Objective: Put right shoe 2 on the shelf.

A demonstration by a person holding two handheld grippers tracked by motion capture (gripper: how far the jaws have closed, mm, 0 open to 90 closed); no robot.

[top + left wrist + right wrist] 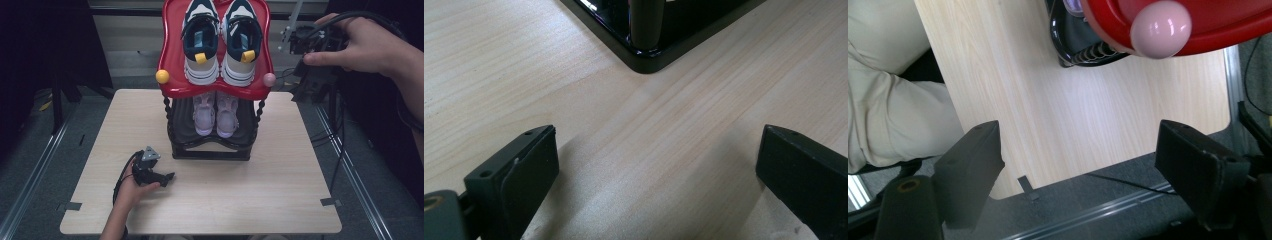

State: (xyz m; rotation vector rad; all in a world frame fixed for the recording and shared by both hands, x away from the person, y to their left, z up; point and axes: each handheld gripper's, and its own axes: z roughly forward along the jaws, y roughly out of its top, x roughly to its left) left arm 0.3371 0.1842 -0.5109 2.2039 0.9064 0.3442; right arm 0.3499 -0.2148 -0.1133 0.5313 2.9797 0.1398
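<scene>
- Right gripper (292,42): held in the air off the right rear corner of the shoe rack (212,145), level with its red top tray (172,60). Jaws stand wide apart with nothing between them; in the right gripper view they frame bare table (1058,125) below the tray's pink corner knob (1160,29).
- Left gripper (162,177): rests on the table in front of the rack's left front corner. Jaws apart and empty; the rack's black base corner (646,57) lies just ahead of them.
- Work items: the navy-and-white sneakers (221,40) sit side by side on the red tray, toes toward the person. The right sneaker of this pair lies nearest the right gripper.
- A pink pair (216,112) sits on the rack's lower black shelf, directly beneath the red tray.
- A yellow knob (162,76) marks the tray's left front corner.
- Handling, judged: each sneaker is likely light, with a soft, yielding upper and a firmer sole. Recommended grip point: the heel collar or the padded side wall near the opening. Avoid the rounded toe, which may slip from the pads.
- Markings: no brand, label or writing can be read on the shoes or rack.
</scene>
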